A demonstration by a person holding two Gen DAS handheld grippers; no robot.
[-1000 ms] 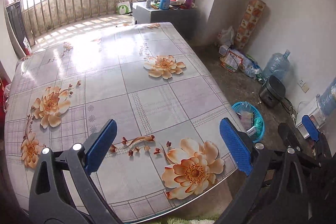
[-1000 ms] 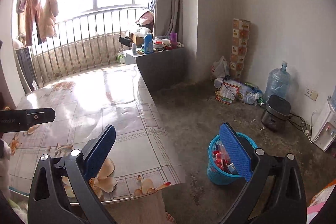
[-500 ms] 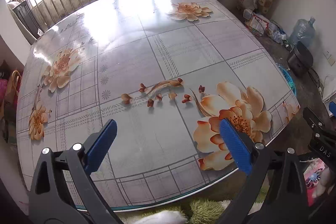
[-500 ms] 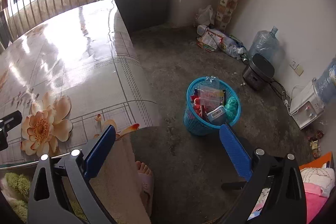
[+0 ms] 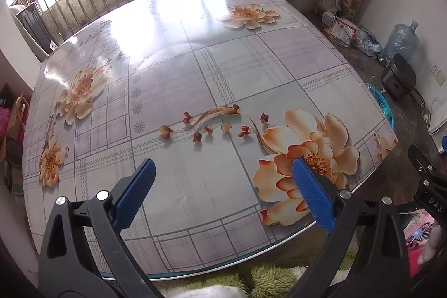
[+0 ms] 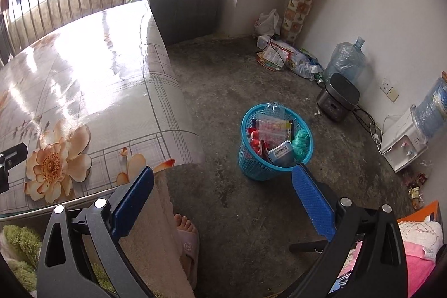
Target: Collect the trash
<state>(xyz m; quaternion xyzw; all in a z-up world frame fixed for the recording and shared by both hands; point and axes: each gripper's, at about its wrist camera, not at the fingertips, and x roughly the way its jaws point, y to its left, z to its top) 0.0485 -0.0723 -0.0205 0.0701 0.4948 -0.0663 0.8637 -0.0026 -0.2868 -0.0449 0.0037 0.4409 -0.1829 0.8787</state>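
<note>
The left tool (image 5: 222,192) hangs over the near edge of a glossy worktop (image 5: 195,69) printed with grey checks and orange flowers. Its two blue pads (image 5: 134,192) are spread wide with nothing between them. The worktop surface under it is bare. At the far right of this view, part of the other tool's black frame shows past the worktop corner.

The right tool (image 6: 222,194) is held above a rough concrete floor (image 6: 223,80), just off the worktop's corner. Its blue pads (image 6: 313,200) are also spread wide and hold nothing. Below its left pad, a foot (image 6: 185,225) in a pale slipper rests on the floor.

Ahead of the right pad stands a blue basket (image 6: 257,166) on the floor, filled with trash: wrappers (image 6: 272,127), a clear bottle, a small carton with a barcode, and a green bundle. Further right, against the wall, sit a dark rice cooker (image 6: 338,97) and a large water jug (image 6: 346,60). Loose packets and bags (image 6: 279,55) lie in the far corner.
</note>
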